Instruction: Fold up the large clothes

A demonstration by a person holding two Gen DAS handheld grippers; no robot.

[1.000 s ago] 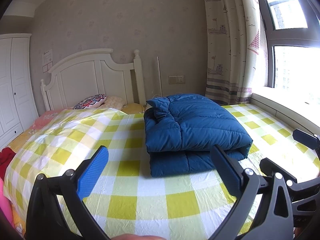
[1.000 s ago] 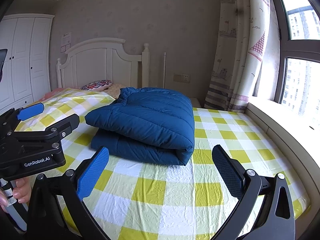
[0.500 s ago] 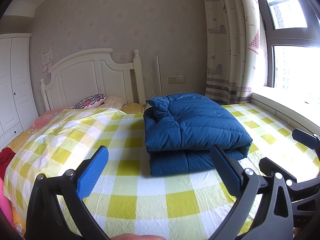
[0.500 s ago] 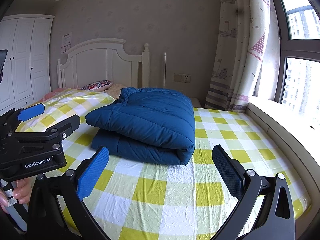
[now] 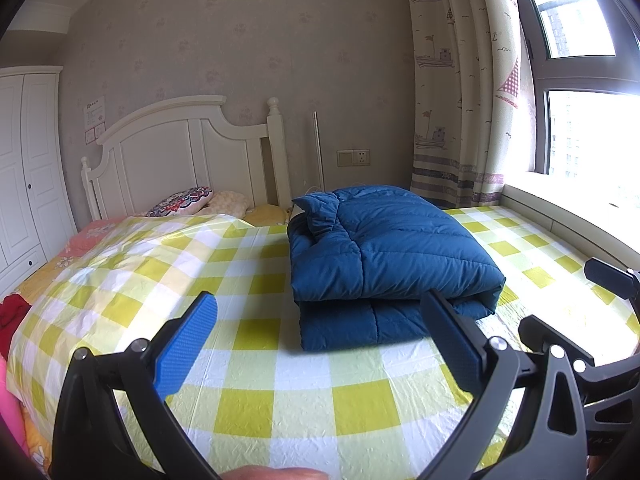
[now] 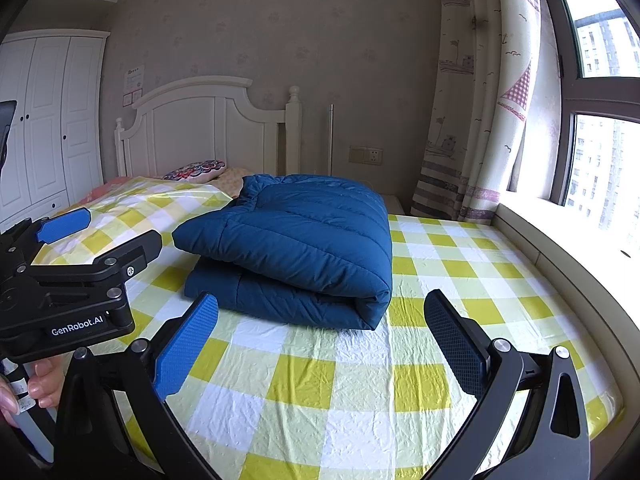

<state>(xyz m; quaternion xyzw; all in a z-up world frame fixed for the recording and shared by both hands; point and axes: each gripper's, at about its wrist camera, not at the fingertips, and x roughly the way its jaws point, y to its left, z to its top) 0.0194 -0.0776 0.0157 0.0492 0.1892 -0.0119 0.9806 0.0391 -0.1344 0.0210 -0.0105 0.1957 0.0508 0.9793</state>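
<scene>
A dark blue padded jacket (image 5: 384,256) lies folded into a thick rectangular bundle on the yellow-and-white checked bed sheet (image 5: 280,392). It also shows in the right wrist view (image 6: 296,244). My left gripper (image 5: 320,344) is open and empty, held above the sheet short of the jacket's near edge. My right gripper (image 6: 320,344) is open and empty too, in front of the jacket's folded edge. The left gripper's body (image 6: 68,280) shows at the left of the right wrist view.
A white headboard (image 5: 180,156) and pillows (image 5: 188,200) stand at the bed's far end. A white wardrobe (image 6: 44,120) is on the left. A curtain (image 6: 472,120), window and sill (image 6: 560,240) run along the right side.
</scene>
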